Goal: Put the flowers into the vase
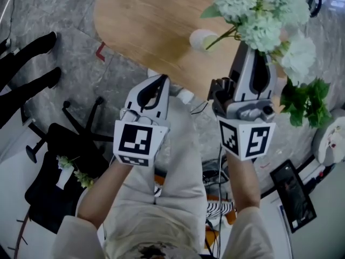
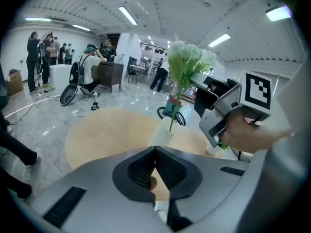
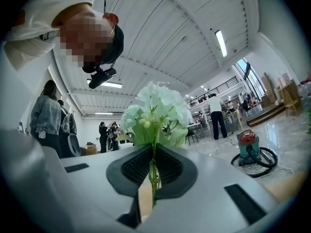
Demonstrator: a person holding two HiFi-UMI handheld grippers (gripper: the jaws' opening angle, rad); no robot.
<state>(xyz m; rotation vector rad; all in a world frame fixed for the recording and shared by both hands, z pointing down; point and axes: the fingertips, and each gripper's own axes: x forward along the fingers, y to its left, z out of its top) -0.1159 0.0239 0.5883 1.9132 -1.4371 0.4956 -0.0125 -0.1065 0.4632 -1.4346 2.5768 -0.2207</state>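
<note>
Right gripper (image 3: 154,150): jaws pinched tight on the thin green stem (image 3: 153,178), which runs upright through the pad gap. The flowers (image 3: 158,113) are pale white-green hydrangea heads. They sit right past my fingertips and fill the middle of the right gripper view.

Head view: that gripper is over the near edge of the wooden table (image 1: 140,20), with the blooms covering its tips. The stem slants from the blooms down-left to the vase (image 1: 200,36), small and pale, standing upright on the table. The stem end is at the vase mouth; can't tell whether it's inside the rim. Left gripper view agrees: the cut end lines up with the top of the vase, stem nearly vertical above it.

Left gripper (image 2: 155,148): jaws pressed together at the tips, nothing in them. It's at the near table edge, left of the right gripper and apart from it, angled down towards the table. It's not touching the vase or the flowers.

Other:
- More white blooms and dark green leaves (image 1: 304,101) just right of my right gripper.
- Black office chair (image 1: 73,139) on the floor to my left, with small flower sprigs (image 1: 73,171) lying on it.
- Red-and-teal vacuum cleaner (image 3: 249,148) on the floor in the right gripper view.
- People (image 2: 41,57) standing in the background.
</note>
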